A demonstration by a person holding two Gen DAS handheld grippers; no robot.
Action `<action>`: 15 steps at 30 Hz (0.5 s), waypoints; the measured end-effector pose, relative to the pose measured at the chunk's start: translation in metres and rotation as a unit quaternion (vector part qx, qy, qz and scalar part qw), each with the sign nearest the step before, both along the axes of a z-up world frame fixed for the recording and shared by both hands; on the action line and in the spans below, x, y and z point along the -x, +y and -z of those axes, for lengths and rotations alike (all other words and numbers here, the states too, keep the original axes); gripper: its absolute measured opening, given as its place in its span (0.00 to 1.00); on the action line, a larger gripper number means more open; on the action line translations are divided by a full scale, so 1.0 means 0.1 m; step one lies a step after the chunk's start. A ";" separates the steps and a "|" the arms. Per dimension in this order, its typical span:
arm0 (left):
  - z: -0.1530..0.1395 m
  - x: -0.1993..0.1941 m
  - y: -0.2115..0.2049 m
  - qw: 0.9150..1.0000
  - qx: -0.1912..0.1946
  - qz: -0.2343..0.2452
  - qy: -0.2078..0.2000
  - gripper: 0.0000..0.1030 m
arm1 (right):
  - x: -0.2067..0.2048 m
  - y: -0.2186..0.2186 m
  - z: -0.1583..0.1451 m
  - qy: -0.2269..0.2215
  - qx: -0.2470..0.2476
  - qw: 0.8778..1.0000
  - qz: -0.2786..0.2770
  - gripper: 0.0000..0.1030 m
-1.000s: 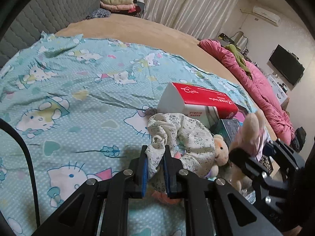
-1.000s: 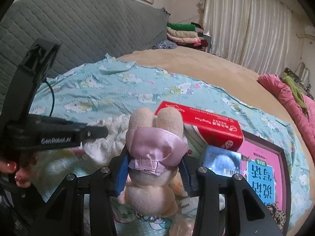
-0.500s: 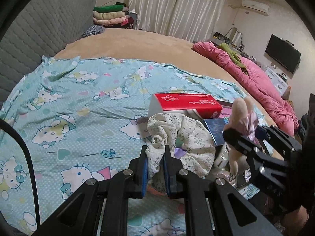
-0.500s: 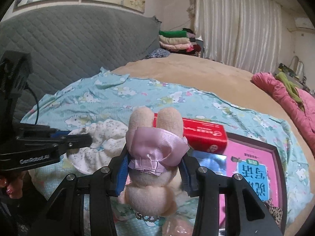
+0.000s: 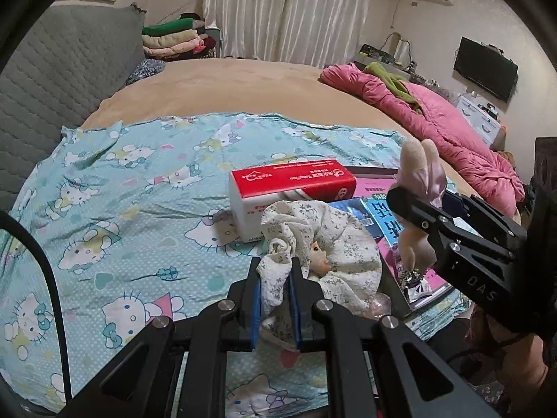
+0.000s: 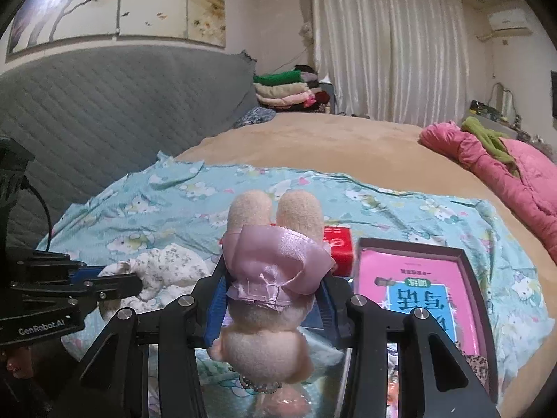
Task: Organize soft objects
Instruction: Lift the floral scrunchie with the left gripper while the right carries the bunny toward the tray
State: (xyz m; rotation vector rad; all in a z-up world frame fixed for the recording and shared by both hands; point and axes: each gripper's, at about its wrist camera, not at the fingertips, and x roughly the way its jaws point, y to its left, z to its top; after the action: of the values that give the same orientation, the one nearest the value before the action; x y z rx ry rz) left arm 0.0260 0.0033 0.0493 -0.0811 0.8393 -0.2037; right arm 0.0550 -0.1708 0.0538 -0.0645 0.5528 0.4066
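Note:
My left gripper (image 5: 275, 299) is shut on a fold of the white floral cloth (image 5: 334, 244), which is wrapped around a small doll (image 5: 318, 254) and held above the bedsheet. The cloth also shows in the right wrist view (image 6: 163, 268), held by the left gripper (image 6: 115, 278). My right gripper (image 6: 271, 299) is shut on a peach plush bunny in a pink satin dress (image 6: 271, 261), ears pointing away from the camera. In the left wrist view the bunny (image 5: 417, 188) hangs in the right gripper (image 5: 423, 216), just right of the cloth.
A red and white tissue pack (image 5: 292, 195) lies on the Hello Kitty sheet (image 5: 122, 209). A dark tray (image 6: 477, 278) holds a pink and blue book (image 6: 417, 289). A pink quilt (image 5: 452, 129) lies far right. Folded clothes (image 5: 174, 40) are stacked beyond the bed.
Both grippers have lifted higher and tilted up with their loads; the room's far wall now fills more of both views. The bunny stays right of the cloth. Both grips are unchanged.

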 end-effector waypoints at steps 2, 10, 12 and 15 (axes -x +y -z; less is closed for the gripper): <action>-0.03 0.01 -0.03 1.000 0.001 0.001 -0.001 0.13 | 0.01 -0.06 -0.01 -0.002 -0.005 1.000 0.005 0.45; -0.11 0.04 -0.24 1.000 -0.014 0.017 -0.001 0.13 | 0.06 -0.34 -0.09 -0.015 -0.021 0.999 0.027 0.45; -0.15 0.03 -0.32 1.000 -0.019 0.024 -0.003 0.13 | 0.07 -0.42 -0.11 -0.017 -0.027 0.999 0.034 0.45; -0.21 0.01 -0.44 0.999 -0.022 0.034 -0.009 0.13 | 0.08 -0.58 -0.13 -0.022 -0.036 0.998 0.049 0.45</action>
State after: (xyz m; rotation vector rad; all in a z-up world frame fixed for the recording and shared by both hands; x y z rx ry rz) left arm 0.0245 -0.0403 0.0704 -0.0101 0.8296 -0.2501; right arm 0.0474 -0.2283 0.0673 0.0238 0.4959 0.3289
